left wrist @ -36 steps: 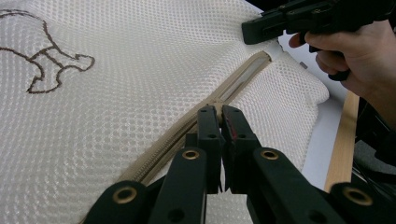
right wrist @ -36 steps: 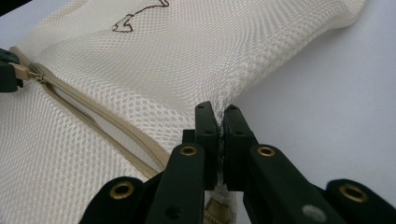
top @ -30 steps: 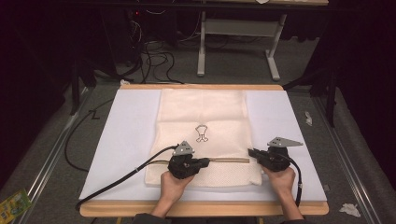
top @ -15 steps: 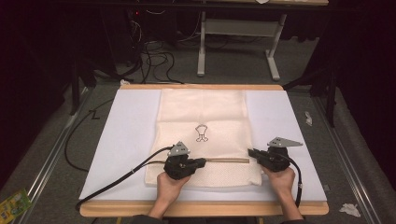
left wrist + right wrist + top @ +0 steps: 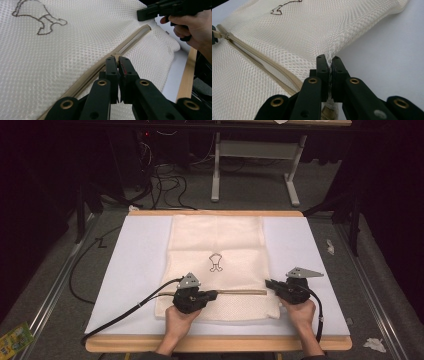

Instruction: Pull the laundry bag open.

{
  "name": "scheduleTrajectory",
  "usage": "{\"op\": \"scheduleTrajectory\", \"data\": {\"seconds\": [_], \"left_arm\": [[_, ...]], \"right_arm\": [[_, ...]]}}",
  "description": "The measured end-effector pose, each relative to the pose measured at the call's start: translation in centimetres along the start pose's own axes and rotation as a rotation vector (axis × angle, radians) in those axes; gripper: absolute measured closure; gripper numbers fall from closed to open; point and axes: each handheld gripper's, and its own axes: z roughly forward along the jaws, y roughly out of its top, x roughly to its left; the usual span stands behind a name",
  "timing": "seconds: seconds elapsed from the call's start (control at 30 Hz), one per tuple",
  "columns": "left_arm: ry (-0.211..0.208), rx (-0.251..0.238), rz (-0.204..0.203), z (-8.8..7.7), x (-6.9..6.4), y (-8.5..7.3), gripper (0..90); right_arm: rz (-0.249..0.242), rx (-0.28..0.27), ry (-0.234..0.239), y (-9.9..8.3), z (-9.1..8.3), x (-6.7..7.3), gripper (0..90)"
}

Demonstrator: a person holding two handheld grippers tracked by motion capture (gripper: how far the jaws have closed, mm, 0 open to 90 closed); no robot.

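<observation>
The big mesh bag (image 5: 216,265) lies flat on the worktop (image 5: 135,265), under both claws. The right claw (image 5: 269,283) is clamped on the bag's edge to hold it in place. The left claw (image 5: 214,294) pinches the little zipper pull (image 5: 116,55), likely to slide the zipper (image 5: 240,292).

Cream mesh bag (image 5: 216,265), tan zip (image 5: 105,65), black grippers on a white sheet.

Bag: cream throughout, fine honeycomb mesh pattern, small dark brown outline figure (image 5: 215,262) stitched near the middle. Zip: tan tape and tan teeth. Left gripper (image 5: 117,62): black jaws, brass-coloured rivets, a red strip on one inner face, grey plate on top, black cable (image 5: 125,312). Right gripper (image 5: 329,60): black, brass-coloured rivets, grey plate on top. Sheet (image 5: 135,265): plain white. Table (image 5: 215,343): light wood edge. Floor (image 5: 55,320): grey.
</observation>
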Motion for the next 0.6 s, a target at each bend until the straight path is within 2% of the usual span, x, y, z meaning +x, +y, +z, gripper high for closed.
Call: {"op": "scheduleTrajectory", "data": {"seconds": [0.13, 0.2, 0.6], "left_arm": [[0.0, -0.002, -0.015, -0.4, 0.2, -0.3, 87.0], [0.008, -0.003, -0.009, -0.5, 0.2, -0.3, 87.0], [0.017, -0.021, -0.03, -1.7, 0.9, -0.9, 87.0]], "right_arm": [[0.002, 0.003, -0.001, -0.1, 0.1, 0.0, 88.1], [0.003, 0.001, 0.004, -0.1, 0.1, 0.0, 88.0], [-0.003, -0.004, -0.002, -0.2, 0.1, 0.0, 88.0]]}}
